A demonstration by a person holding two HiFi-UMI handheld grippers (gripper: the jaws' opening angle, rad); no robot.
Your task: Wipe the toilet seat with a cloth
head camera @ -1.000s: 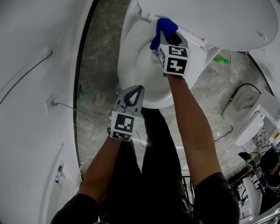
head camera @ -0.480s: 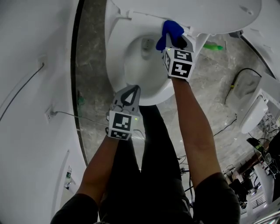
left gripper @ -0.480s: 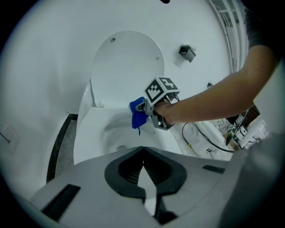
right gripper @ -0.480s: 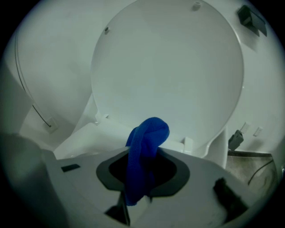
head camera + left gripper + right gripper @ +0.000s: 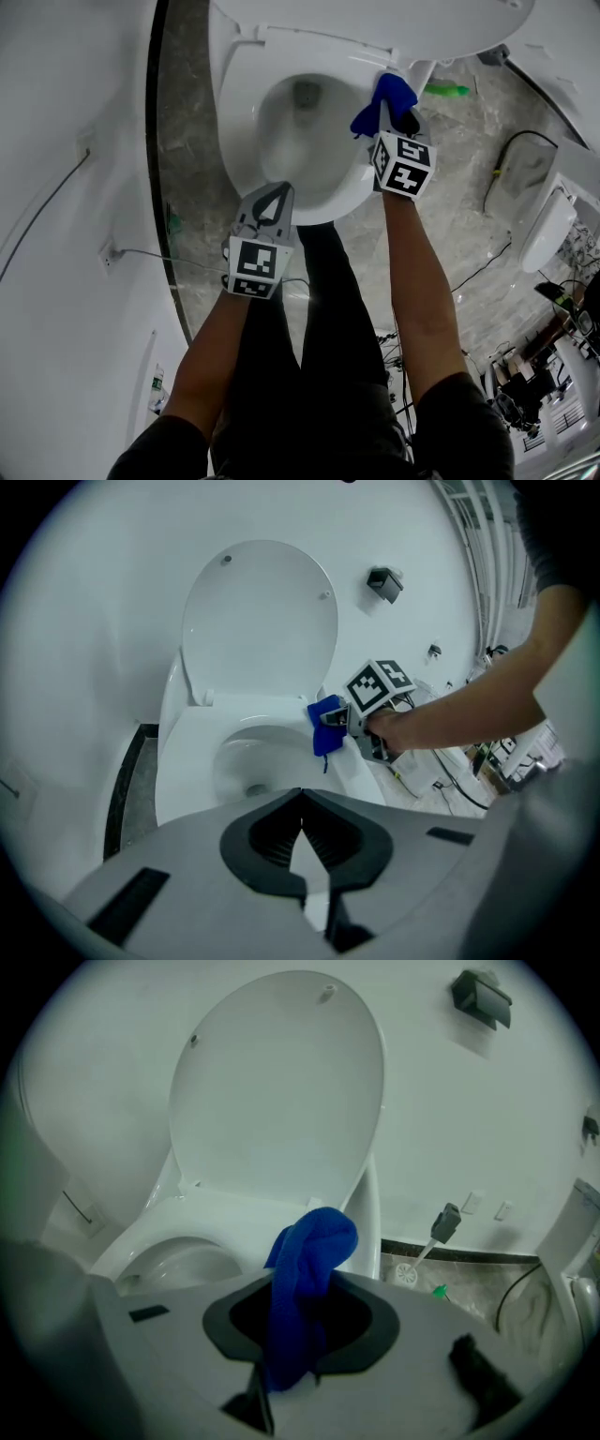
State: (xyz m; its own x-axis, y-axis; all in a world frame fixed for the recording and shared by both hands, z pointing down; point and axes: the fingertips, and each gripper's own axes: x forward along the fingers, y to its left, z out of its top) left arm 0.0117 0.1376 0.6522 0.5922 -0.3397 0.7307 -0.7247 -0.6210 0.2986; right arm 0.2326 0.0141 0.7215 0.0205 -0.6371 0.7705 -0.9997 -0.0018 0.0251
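Note:
The white toilet seat (image 5: pixel 234 141) lies down over the bowl, with the lid (image 5: pixel 375 23) raised behind it. My right gripper (image 5: pixel 394 112) is shut on a blue cloth (image 5: pixel 382 101) and presses it on the seat's right side. In the right gripper view the cloth (image 5: pixel 305 1279) bulges out between the jaws, above the seat (image 5: pixel 216 1218). My left gripper (image 5: pixel 274 192) is shut and holds nothing; it hangs just over the seat's front rim. The left gripper view shows its closed tips (image 5: pixel 302 794), and beyond them the cloth (image 5: pixel 325 726) on the seat (image 5: pixel 187 752).
A toilet brush (image 5: pixel 427 1246) and a green object (image 5: pixel 448 91) stand on the grey marble floor to the right of the bowl. Cables and another white fixture (image 5: pixel 544 230) lie further right. A white wall runs along the left. The person's legs are directly below the grippers.
The right gripper has slid the blue cloth from the seat's back, near the hinge, along its right side toward the front. The left gripper has stayed at the front rim.

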